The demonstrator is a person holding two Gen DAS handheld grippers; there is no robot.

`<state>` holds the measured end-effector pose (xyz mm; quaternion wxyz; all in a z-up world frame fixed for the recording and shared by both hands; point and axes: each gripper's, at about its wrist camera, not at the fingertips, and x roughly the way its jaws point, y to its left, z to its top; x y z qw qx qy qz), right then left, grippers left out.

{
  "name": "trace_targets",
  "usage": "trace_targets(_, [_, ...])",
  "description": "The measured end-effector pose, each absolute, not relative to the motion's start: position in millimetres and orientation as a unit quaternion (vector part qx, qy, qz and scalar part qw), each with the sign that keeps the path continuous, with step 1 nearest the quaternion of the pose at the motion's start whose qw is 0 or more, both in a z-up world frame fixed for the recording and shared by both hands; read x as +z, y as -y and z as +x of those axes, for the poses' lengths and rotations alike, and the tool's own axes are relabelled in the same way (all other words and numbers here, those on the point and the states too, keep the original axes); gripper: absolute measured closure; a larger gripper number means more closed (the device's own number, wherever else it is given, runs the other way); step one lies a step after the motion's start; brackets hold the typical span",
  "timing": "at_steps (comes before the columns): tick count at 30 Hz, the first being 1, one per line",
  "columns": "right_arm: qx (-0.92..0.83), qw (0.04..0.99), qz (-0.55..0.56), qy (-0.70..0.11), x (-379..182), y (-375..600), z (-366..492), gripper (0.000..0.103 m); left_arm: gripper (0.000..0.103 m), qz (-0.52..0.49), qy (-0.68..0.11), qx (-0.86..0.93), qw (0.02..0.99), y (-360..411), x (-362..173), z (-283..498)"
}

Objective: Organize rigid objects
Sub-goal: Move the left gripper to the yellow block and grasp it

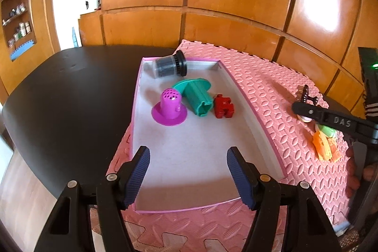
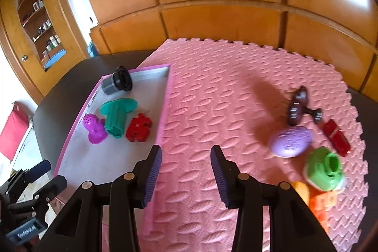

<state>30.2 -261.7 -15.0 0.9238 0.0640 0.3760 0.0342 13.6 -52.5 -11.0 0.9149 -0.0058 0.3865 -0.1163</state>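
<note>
Both hand-held tools are built of matte black plastic. The left gripper [image 1: 188,175] has two angular black arms with triangular cut-outs, joined by round silver rivets, and each ends in dark blue ribbed fingers [image 1: 139,171]. The right gripper [image 2: 186,177] is the same make: black arms, silver rivets, ribbed pads that look more violet-blue. Seen from the left, one of its long black arms carries raised letters reading "DAS" and a small silver screw.
</note>
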Motion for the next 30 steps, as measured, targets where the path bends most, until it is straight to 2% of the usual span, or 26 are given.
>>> trace_targets(14, [-0.098, 0.93, 0.105, -0.34, 1.3, 398.4, -29.5, 0.059, 0.028, 0.036, -0.38, -0.182, 0.906, 98.8, -0.6, 6.6])
trace_targets(19, [-0.188, 0.91, 0.173, -0.326, -26.2, 462.4, -53.9, 0.059, 0.026, 0.06, -0.377, -0.227, 0.896, 133.1, 3.7, 1.4])
trace_targets(21, [-0.23, 0.881, 0.222, -0.348, -40.5, 488.0, -58.0, 0.059, 0.026, 0.067, -0.379, -0.243, 0.89, 147.9, 3.8, -0.2])
trace_targets(24, [-0.238, 0.869, 0.279, -0.332, -41.3, 512.1, -67.4, 0.059, 0.026, 0.074, -0.389, -0.27, 0.878, 170.6, 0.5, -0.9])
trace_targets(30, [-0.229, 0.863, 0.298, -0.337, -42.7, 517.2, -68.3, 0.059, 0.026, 0.088, -0.412, -0.309, 0.853, 214.1, -9.9, 0.5])
